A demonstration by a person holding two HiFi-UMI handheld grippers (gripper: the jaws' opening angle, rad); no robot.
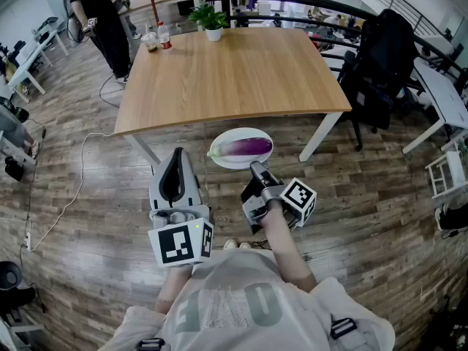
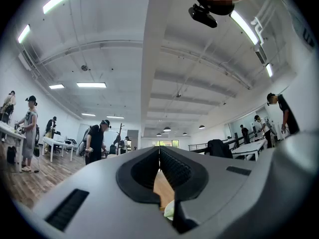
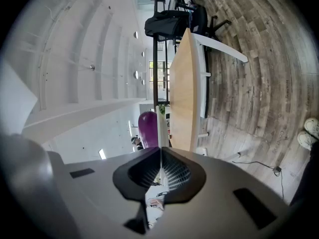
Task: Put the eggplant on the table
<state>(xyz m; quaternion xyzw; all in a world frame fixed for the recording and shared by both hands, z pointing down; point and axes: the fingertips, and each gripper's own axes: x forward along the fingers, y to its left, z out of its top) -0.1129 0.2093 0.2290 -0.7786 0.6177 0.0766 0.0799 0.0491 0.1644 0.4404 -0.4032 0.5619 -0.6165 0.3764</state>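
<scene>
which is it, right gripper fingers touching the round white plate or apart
Touching: the right gripper view shows the right gripper with fingers closed on the rim of the round white plate, edge-on between them.

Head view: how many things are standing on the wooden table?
3: a potted plant at the far edge, and a bottle and a cup at the far left corner. None seems hidden.

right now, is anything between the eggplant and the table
Nothing visible. The eggplant lies on a plate in the right gripper, just short of the table; its near half is bare.
</scene>
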